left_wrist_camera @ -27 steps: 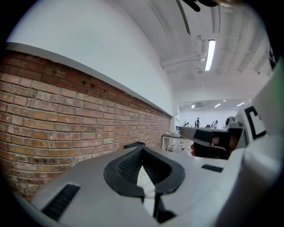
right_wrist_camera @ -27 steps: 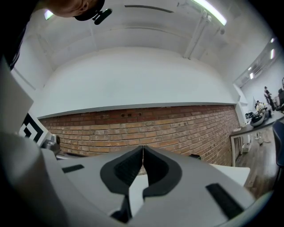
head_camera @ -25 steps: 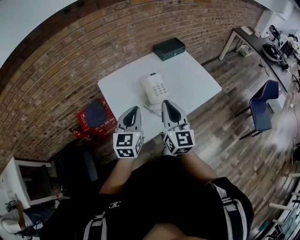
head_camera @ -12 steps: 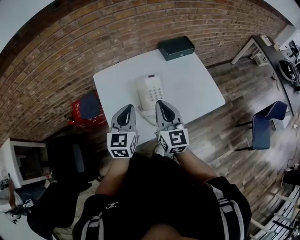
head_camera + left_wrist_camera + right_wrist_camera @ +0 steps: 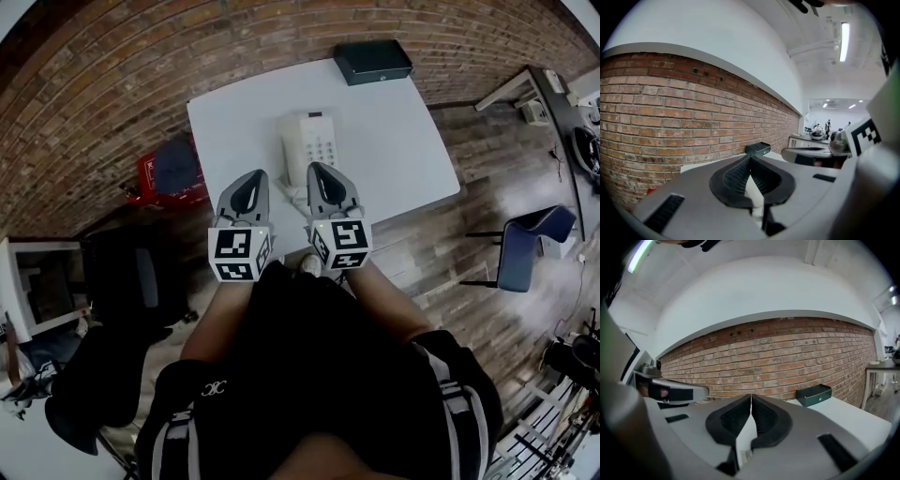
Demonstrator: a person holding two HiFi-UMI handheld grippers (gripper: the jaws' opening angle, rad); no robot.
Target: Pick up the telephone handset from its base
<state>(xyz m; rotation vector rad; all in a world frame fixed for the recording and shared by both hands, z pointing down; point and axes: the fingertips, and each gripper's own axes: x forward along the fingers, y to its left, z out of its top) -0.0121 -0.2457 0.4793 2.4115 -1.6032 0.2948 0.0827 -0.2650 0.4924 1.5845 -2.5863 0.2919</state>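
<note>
1. A white table [image 5: 403, 159] is standing with its far edge against a brick wall [image 5: 112, 75].
2. A dark box [image 5: 373, 61] is sitting on the table's far corner, by the wall.
3. A red crate [image 5: 150, 178] is resting just beside the table's left edge.
4. A blue chair [image 5: 525, 251] is standing well off the table's right side, on the wooden floor [image 5: 487, 206].

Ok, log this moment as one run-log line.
stage: pre-grasp | left hand-held gripper: shut, empty | right hand-held gripper: shut, empty | telephone handset: on base, untouched
</note>
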